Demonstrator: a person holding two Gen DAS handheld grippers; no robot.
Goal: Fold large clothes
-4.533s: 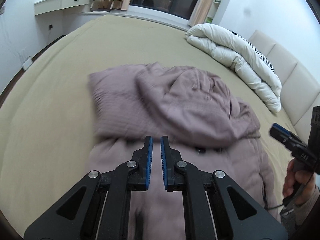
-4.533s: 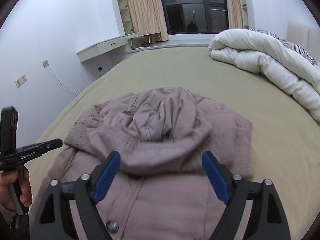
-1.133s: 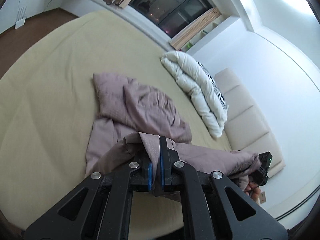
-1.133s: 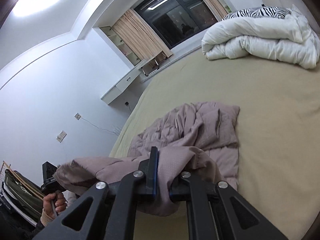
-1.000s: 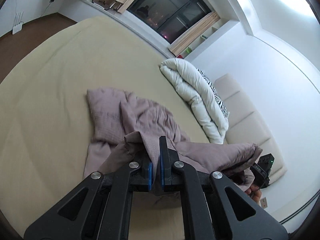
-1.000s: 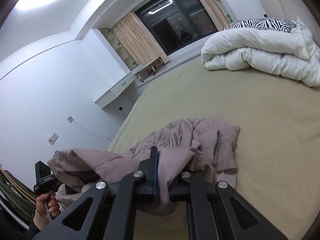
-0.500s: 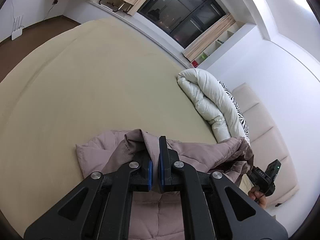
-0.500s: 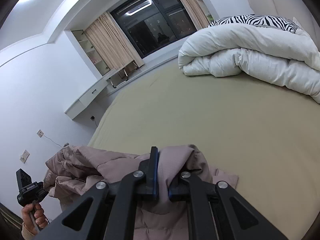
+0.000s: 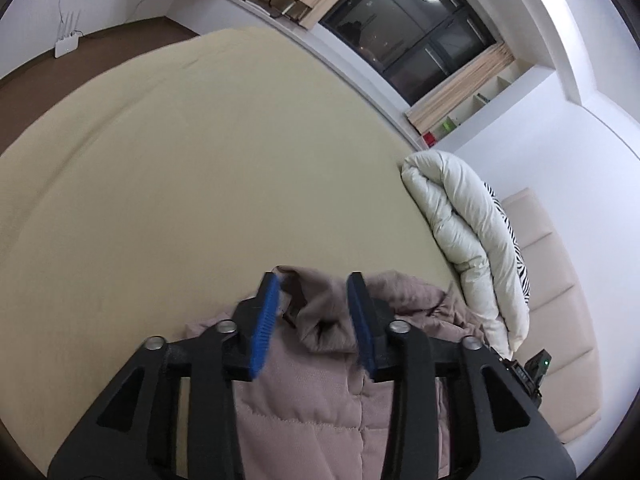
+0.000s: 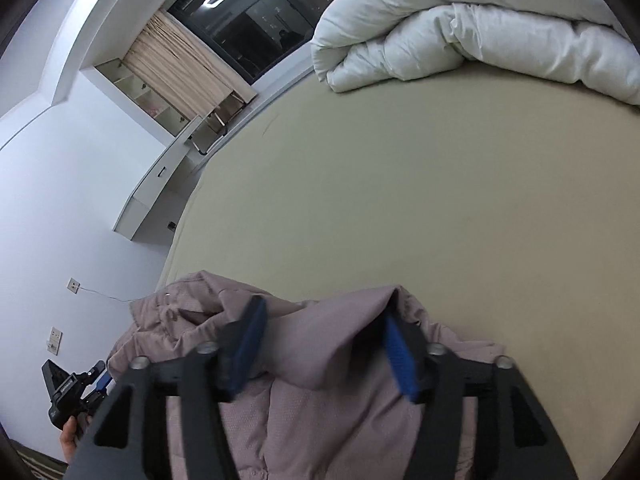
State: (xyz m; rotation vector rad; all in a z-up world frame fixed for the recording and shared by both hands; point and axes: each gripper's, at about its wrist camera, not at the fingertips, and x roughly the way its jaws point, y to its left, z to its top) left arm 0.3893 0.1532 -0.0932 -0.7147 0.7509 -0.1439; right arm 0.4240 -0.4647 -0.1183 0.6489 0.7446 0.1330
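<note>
A mauve padded jacket point(image 9: 320, 392) lies folded on the beige bed point(image 9: 200, 168), low in both views; it also shows in the right wrist view point(image 10: 320, 400). My left gripper point(image 9: 314, 312) is open, its blue pads apart on either side of a raised fold of the jacket's edge. My right gripper point(image 10: 322, 340) is open too, its jaws wide apart over another raised fold. The other hand-held gripper shows at the left edge of the right wrist view point(image 10: 68, 392) and at the right edge of the left wrist view point(image 9: 528, 376).
A rolled white duvet point(image 9: 468, 240) with a zebra-print side lies along the padded headboard point(image 9: 560, 280); it shows at the top right of the right wrist view point(image 10: 480, 28). A white desk point(image 10: 160, 196) and a dark window point(image 9: 408, 44) are beyond the bed.
Both grippers carried the jacket's edge forward over the rest of the garment and lowered it. Both were shut on the fabric half a second ago; both are now open and the fabric is released.
</note>
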